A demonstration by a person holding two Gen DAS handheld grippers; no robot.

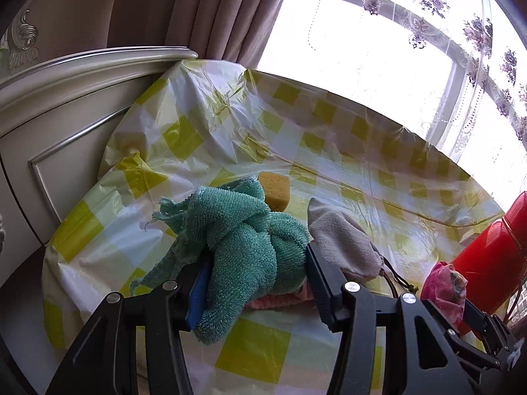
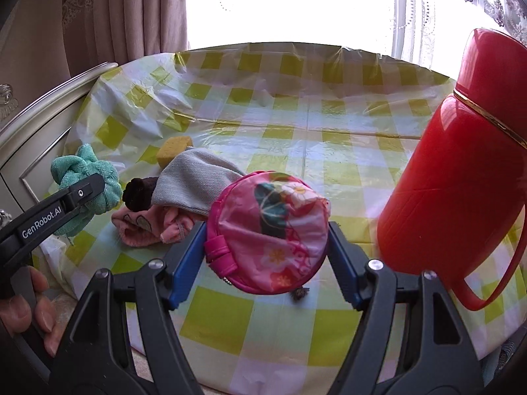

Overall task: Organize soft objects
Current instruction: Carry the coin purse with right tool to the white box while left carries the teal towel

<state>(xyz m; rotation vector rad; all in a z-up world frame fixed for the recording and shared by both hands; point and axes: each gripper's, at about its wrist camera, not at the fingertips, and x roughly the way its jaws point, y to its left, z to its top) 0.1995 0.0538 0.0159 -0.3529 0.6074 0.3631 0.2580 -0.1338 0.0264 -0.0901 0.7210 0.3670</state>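
On the counter (image 2: 296,151), under a yellow-and-white checked plastic cover, the soft things lie gathered toward the left side: a yellow sponge (image 2: 173,149), a grey drawstring pouch (image 2: 194,181) just in front of it, a dark brown fuzzy piece (image 2: 138,193) touching the pouch's near end, and a pink cloth (image 2: 148,227) beneath them. The left hand-held gripper (image 1: 253,283) is clamped, roughly half closed, on a knotted teal towel (image 1: 237,230), which is lifted clear of the cover and hangs between its pads. The right hand-held gripper (image 2: 266,253) has its jaws fairly wide and pressed on either side of a round pink flowered pouch (image 2: 270,230), held above the counter. A tall red thermos flask (image 2: 461,171) stands at the right, near that pouch. Fingers (image 2: 36,309) of a hand wrap the left tool's handle at the lower left of the right wrist view
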